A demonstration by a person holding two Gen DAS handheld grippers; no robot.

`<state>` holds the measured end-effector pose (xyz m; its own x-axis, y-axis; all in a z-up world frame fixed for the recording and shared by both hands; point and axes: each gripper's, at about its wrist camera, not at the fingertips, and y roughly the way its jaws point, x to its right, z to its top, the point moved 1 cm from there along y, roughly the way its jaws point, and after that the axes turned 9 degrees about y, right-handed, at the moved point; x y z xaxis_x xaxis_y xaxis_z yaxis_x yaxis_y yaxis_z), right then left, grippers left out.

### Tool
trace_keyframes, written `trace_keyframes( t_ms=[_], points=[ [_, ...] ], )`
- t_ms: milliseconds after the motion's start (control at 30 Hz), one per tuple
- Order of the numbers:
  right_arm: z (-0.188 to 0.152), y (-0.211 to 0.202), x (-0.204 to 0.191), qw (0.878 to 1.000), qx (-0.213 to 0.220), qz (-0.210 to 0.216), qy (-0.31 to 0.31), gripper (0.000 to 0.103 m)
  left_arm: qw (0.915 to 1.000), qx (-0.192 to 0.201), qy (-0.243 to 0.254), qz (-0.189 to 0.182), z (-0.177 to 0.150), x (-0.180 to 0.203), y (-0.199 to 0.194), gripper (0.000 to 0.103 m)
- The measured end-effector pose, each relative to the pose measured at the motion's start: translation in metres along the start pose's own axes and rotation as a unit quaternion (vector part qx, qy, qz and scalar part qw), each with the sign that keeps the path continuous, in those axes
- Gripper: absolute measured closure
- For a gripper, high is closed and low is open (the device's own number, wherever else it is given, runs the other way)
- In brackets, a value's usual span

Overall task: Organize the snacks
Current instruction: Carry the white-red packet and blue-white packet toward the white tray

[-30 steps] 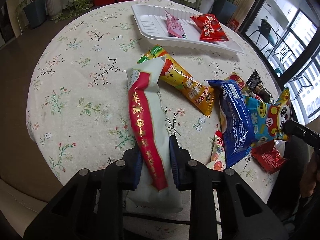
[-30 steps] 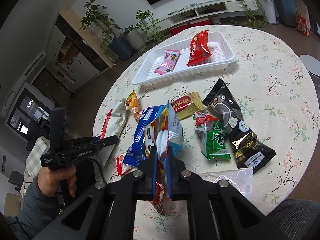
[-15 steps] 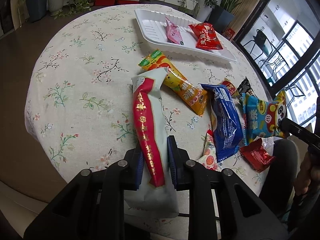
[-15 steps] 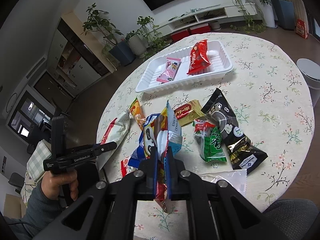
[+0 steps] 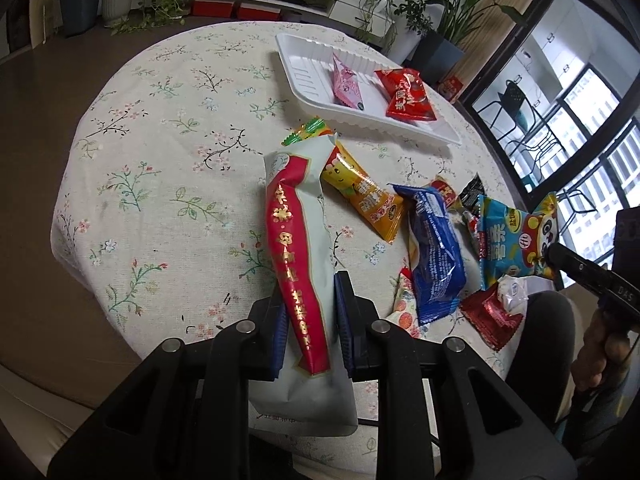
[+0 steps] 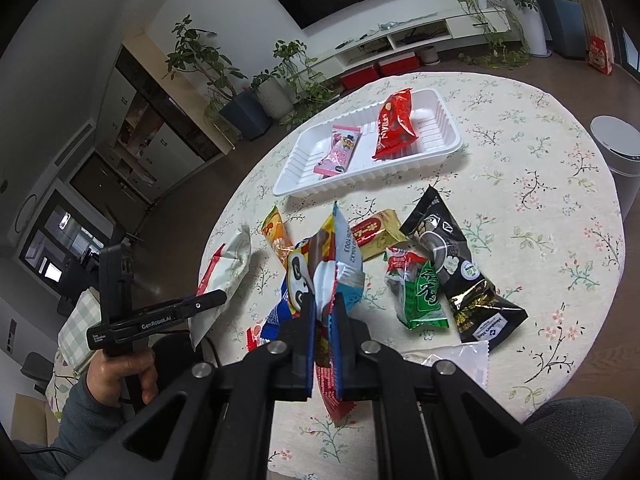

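Observation:
My left gripper (image 5: 310, 300) is shut on a long white packet with a red band (image 5: 298, 240), held above the near edge of the round table. My right gripper (image 6: 322, 308) is shut on a blue and yellow panda snack bag (image 6: 320, 268), lifted above the pile; the bag also shows in the left wrist view (image 5: 512, 240). A white tray (image 6: 440, 152) at the far side holds a pink packet (image 6: 340, 152) and a red packet (image 6: 394, 124).
Loose snacks lie on the floral cloth: an orange packet (image 5: 360, 196), a blue bag (image 5: 434, 256), a gold and red bar (image 6: 374, 234), a green packet (image 6: 420, 292), a black bag (image 6: 460, 276) and a clear wrapper (image 6: 456, 360). A white bin (image 6: 618, 156) stands right of the table.
Both grippers have risen and drawn back a little with their packets held. The white and red packet and the panda bag hang higher over the table.

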<state>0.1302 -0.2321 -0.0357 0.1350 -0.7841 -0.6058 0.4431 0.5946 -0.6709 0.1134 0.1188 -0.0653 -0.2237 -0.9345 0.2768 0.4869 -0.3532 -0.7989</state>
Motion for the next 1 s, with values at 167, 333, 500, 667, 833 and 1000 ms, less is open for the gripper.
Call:
trace_keyframes(
  t_ms=[167,333,500,667,833,1000],
  points=[
    [0.004,-0.006,0.001,1.0,0.008,0.006,0.006,0.095,0.9996,0.021,-0.001,-0.019,0.009,0.006,-0.017,0.084],
    [0.011,-0.011,0.005,0.999,0.006,0.036,0.029,0.095,0.9986,0.034,-0.002,-0.042,0.02,0.012,-0.026,0.084],
    [0.024,-0.019,0.01,0.998,0.014,0.049,0.045,0.095,0.9977,0.043,0.0,-0.052,0.032,0.015,-0.03,0.084],
    [0.041,-0.027,0.012,0.997,0.029,0.053,0.049,0.095,0.9967,0.055,0.006,-0.06,0.053,0.018,-0.033,0.084],
    [0.067,-0.033,0.007,0.996,0.05,0.058,0.041,0.095,0.9954,0.072,0.016,-0.061,0.085,0.019,-0.038,0.084],
    [0.1,-0.027,-0.006,0.996,0.061,0.065,0.027,0.095,0.9938,0.086,0.022,-0.067,0.128,0.02,-0.036,0.084]
  ],
)
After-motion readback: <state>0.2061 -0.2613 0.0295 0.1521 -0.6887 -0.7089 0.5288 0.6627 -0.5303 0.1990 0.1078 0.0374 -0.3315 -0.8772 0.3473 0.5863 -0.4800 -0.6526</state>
